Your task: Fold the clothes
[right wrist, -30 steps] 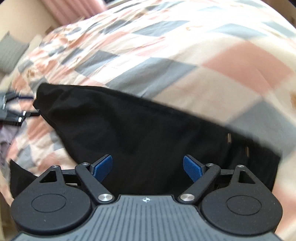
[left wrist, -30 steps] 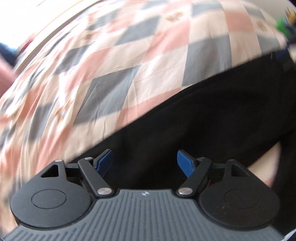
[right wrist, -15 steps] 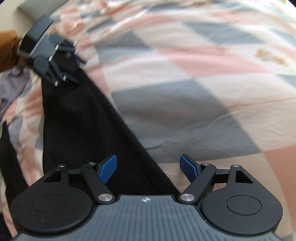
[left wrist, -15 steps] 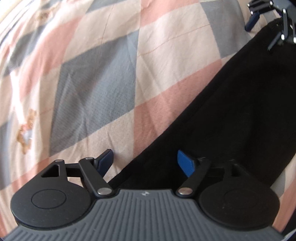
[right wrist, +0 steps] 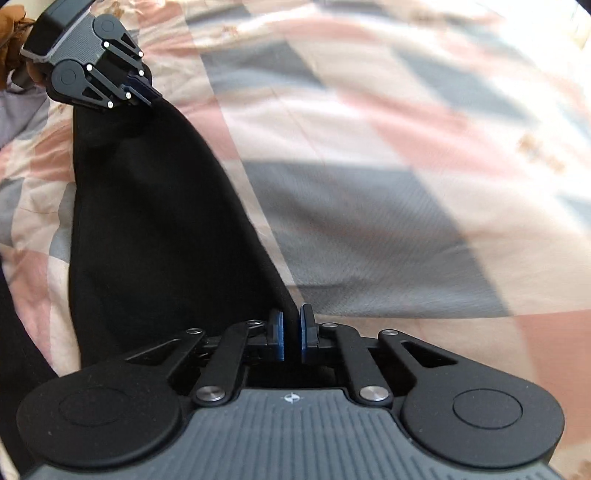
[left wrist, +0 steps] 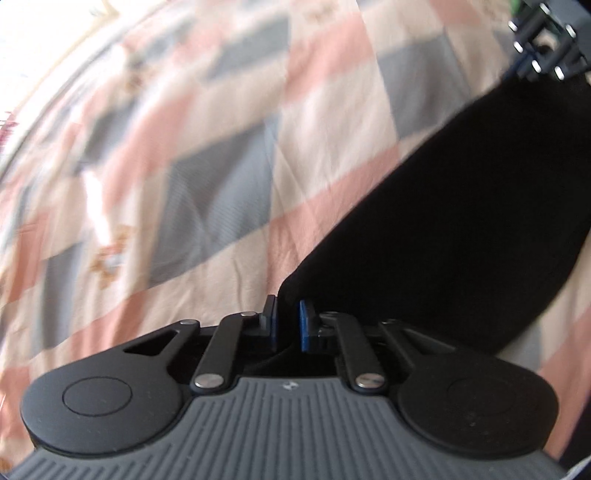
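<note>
A black garment (left wrist: 461,229) hangs stretched between my two grippers above a checked bedspread. My left gripper (left wrist: 287,323) is shut on one corner of it. My right gripper (right wrist: 291,334) is shut on the other corner of the same edge of the garment (right wrist: 155,229). Each gripper shows in the other's view: the right one at the far end of the cloth in the left wrist view (left wrist: 517,72), the left one at the top left in the right wrist view (right wrist: 142,92). The taut edge runs between them and the rest of the cloth hangs below.
The bedspread (left wrist: 207,177) has pink, grey and cream diamonds and fills both views (right wrist: 388,192). A pale lilac cloth (right wrist: 18,110) and something brown (right wrist: 11,33) lie at the left edge of the right wrist view.
Both grippers were open over the garment's edge; now both have shut on its corners and lifted, so the cloth is stretched between them.
</note>
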`<state>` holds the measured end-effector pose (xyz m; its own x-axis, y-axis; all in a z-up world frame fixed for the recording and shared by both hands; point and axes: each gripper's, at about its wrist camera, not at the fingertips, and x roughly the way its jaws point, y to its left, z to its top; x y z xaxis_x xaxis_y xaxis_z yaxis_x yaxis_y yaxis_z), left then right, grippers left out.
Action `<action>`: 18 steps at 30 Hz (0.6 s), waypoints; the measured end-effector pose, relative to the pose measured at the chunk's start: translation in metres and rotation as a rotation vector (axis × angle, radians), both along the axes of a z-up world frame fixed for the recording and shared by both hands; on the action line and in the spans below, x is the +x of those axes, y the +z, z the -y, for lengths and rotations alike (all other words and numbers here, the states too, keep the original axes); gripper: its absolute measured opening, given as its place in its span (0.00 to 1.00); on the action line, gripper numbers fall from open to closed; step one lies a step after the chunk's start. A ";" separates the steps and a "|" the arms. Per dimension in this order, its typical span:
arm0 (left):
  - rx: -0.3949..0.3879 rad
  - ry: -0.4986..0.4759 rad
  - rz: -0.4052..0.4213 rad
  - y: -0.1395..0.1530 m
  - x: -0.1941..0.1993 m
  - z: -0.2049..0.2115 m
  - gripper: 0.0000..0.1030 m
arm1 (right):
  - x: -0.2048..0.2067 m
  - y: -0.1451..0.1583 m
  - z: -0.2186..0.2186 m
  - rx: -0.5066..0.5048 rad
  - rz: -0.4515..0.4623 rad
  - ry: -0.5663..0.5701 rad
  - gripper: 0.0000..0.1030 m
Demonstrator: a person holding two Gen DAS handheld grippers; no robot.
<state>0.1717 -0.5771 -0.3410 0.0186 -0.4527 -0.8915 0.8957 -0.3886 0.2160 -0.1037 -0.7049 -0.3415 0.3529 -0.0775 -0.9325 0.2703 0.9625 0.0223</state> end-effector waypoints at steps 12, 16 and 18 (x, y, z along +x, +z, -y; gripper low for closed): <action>-0.123 0.273 -0.042 0.087 -0.074 -0.248 0.08 | -0.080 0.104 -0.231 -0.326 0.122 -0.067 0.05; 0.013 0.366 -0.079 0.056 -0.107 -0.327 0.12 | -0.098 0.096 -0.313 -0.241 0.080 -0.143 0.06; 0.117 0.404 -0.074 0.030 -0.120 -0.349 0.08 | -0.107 0.081 -0.343 -0.169 0.011 -0.172 0.12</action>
<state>0.0513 -0.2276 -0.3110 0.1081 -0.3179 -0.9419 0.9924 -0.0211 0.1210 -0.2110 -0.3614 -0.2608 0.3313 -0.2923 -0.8971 0.4313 0.8926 -0.1315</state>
